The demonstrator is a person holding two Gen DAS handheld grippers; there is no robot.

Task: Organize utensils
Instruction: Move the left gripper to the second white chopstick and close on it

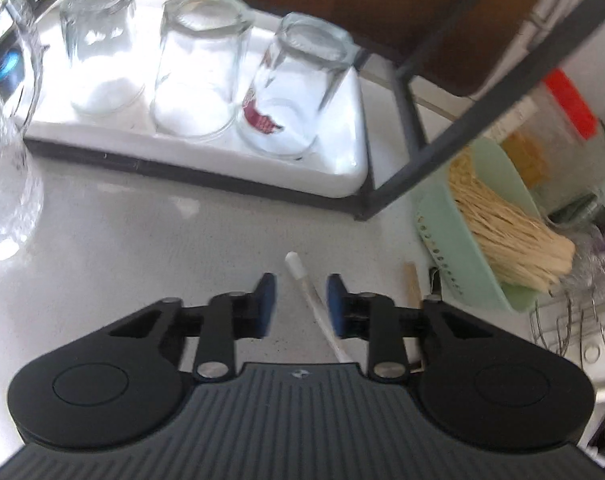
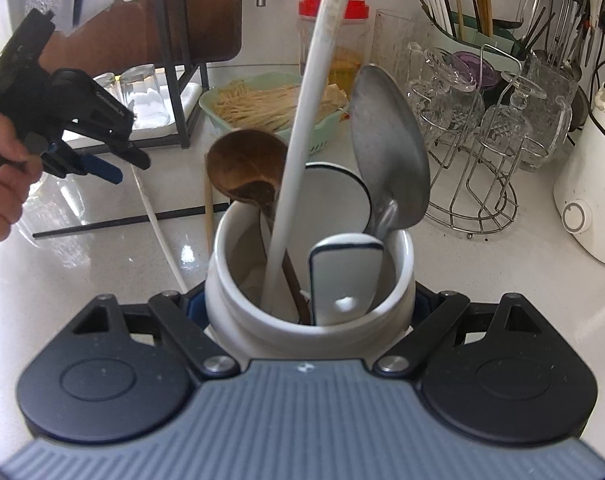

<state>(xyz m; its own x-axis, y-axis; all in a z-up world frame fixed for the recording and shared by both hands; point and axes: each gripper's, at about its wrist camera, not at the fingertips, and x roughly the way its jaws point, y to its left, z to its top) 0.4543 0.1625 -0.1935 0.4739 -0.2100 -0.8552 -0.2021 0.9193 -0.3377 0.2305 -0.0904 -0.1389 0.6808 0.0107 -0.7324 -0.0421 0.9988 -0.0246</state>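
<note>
My right gripper (image 2: 308, 304) is clamped on the white jar (image 2: 238, 280) at lower centre. My left gripper (image 1: 301, 300) stands apart around a white stick (image 1: 314, 308), seemingly not touching it.

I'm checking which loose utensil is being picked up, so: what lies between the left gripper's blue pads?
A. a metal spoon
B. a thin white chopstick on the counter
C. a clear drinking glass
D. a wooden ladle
B: the thin white chopstick lies on the pale counter between the left gripper pads, which do not yet press it.
</note>
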